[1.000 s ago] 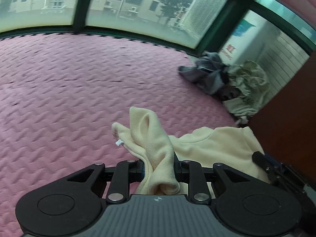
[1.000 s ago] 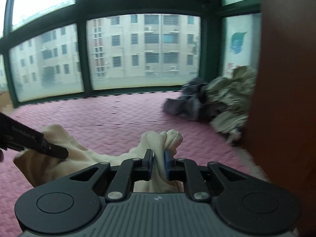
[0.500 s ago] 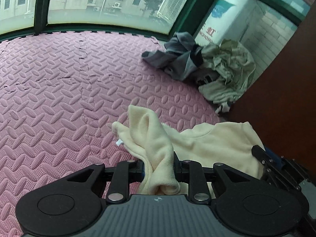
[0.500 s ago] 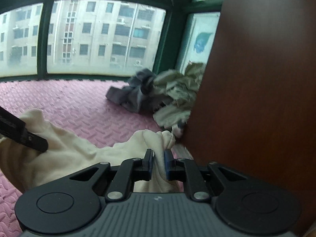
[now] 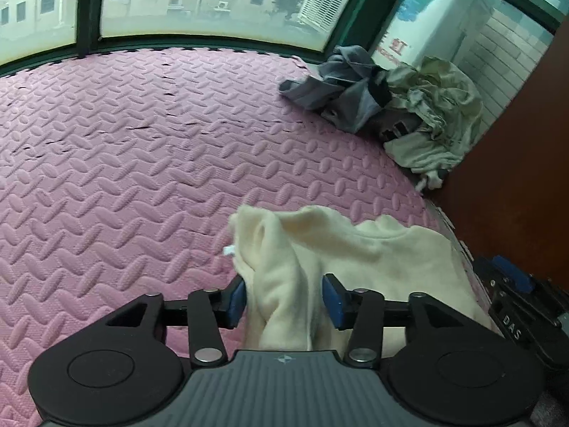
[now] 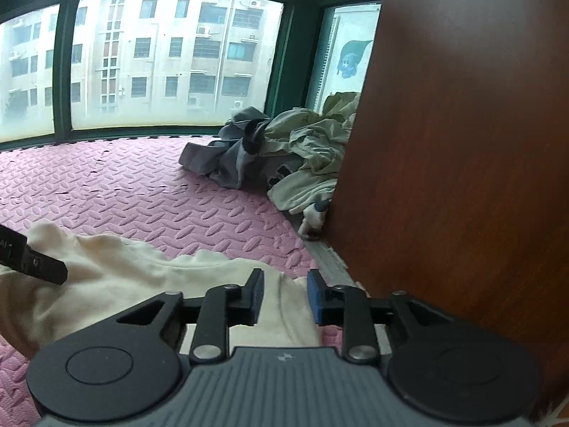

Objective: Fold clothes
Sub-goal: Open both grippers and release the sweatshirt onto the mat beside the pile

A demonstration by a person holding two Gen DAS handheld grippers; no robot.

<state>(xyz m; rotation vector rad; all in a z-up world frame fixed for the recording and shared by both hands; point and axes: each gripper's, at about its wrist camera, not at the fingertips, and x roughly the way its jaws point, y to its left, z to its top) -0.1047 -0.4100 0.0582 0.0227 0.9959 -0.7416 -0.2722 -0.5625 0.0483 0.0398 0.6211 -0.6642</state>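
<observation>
From the left wrist we look down on a pink foam mat [image 5: 142,163] with a cream garment [image 5: 373,259] lying on it near the bottom right. Our left gripper [image 5: 284,299] has its jaws opening: the blue pads [image 5: 237,297] stand clear on either side of a bunched fold of the cream cloth, which still rises between them without being pressed. A small white tag [image 5: 228,250] shows at the fold's left edge. Further back, by the window frame [image 5: 213,41], a grey garment [image 5: 341,89] lies crumpled against a pale heap of clothes [image 5: 434,114]. The other tool pokes in at the right edge [image 5: 515,306].

From the right wrist, our right gripper [image 6: 285,295] is also opening its jaws; the cream garment [image 6: 124,277] spreads flat on the mat beneath and between them, apparently touching neither pad, though the cloth close to the left pad is hard to read. A brown wooden panel [image 6: 462,142] stands just to the right. The left tool's black finger [image 6: 32,263] rests on the cloth at the left edge. The grey garment [image 6: 220,163] and the pale heap [image 6: 309,149] sit near the panel's far corner on the mat [image 6: 106,192].
</observation>
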